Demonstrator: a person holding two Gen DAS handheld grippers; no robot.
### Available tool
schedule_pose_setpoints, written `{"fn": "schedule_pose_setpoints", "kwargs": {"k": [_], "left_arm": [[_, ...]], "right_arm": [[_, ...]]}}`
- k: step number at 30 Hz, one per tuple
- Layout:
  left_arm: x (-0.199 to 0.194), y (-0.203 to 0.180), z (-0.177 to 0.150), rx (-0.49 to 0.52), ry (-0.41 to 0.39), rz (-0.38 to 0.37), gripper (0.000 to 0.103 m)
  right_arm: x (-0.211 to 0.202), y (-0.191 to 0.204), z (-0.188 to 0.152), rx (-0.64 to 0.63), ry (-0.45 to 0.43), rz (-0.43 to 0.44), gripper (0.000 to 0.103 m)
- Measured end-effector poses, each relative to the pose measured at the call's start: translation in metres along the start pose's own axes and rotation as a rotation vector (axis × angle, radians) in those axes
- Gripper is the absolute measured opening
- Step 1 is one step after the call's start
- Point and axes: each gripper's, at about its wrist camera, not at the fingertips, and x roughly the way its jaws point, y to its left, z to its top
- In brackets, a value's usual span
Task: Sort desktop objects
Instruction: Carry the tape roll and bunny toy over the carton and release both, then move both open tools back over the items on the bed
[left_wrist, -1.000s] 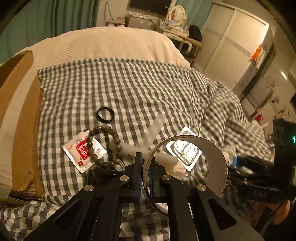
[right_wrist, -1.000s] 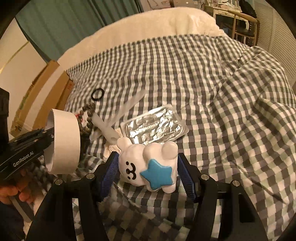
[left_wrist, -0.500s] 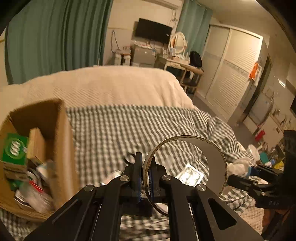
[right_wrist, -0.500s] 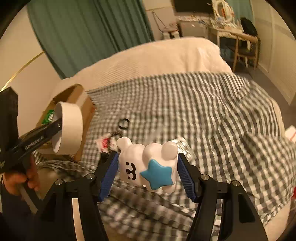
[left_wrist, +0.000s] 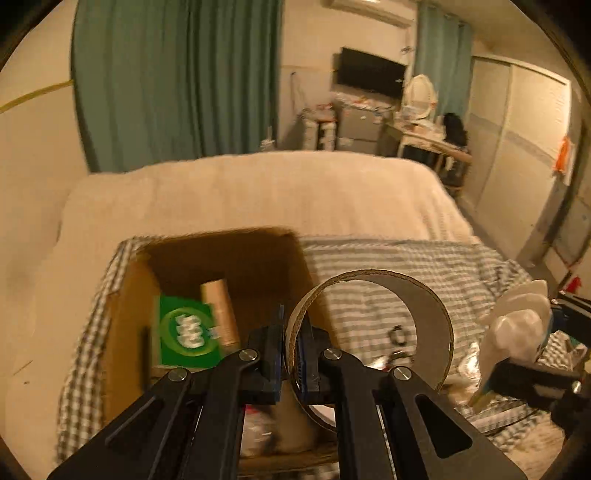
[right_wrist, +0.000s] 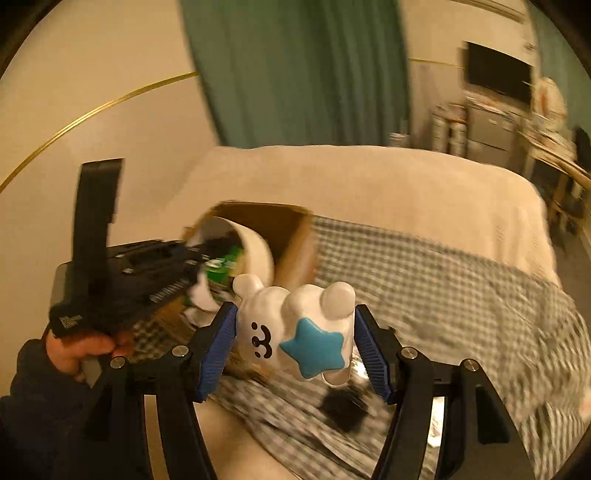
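My left gripper (left_wrist: 291, 354) is shut on the wall of a white tape roll (left_wrist: 373, 332) and holds it over the right edge of an open cardboard box (left_wrist: 125, 317). The box holds a green packet (left_wrist: 184, 332) and a brown tube (left_wrist: 221, 310). My right gripper (right_wrist: 295, 343) is shut on a white toy figure with a blue star (right_wrist: 295, 325), held in the air over the checked cloth. The toy also shows at the right of the left wrist view (left_wrist: 517, 328). In the right wrist view the left gripper (right_wrist: 192, 258) holds the roll (right_wrist: 255, 251) at the box (right_wrist: 291, 236).
A grey checked cloth (left_wrist: 406, 266) covers the near part of a bed with a cream blanket (left_wrist: 258, 192). Small items (left_wrist: 399, 336) lie on the cloth right of the box. Green curtains, a desk and wardrobes stand behind the bed.
Both grippers have risen and swung left toward the cardboard box. The tape roll is now over the box's right edge, and the toy has come closer to the box.
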Motion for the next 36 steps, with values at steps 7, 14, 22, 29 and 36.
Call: {"fn": "schedule_pose_setpoints", "kwargs": {"k": [7, 14, 22, 29, 36], "left_arm": [[0.025, 0.049, -0.016, -0.034, 0.074, 0.12, 0.006], [0.042, 0.06, -0.029, -0.059, 0.14, 0.164, 0.04], [0.025, 0.028, -0.031, -0.025, 0.092, 0.187, 0.086], [0.025, -0.034, -0.015, -0.018, 0.053, 0.108, 0.088], [0.051, -0.129, -0.018, -0.026, 0.056, -0.05, 0.09]], "right_arm": [[0.084, 0.041, 0.011, -0.005, 0.107, 0.088, 0.063], [0.108, 0.04, -0.001, 0.025, 0.1, 0.125, 0.085], [0.064, -0.007, -0.004, 0.052, -0.001, 0.07, 0.086], [-0.003, -0.104, -0.033, 0.162, -0.041, -0.137, 0.086], [-0.031, -0.181, -0.071, 0.214, -0.04, -0.298, 0.086]]}}
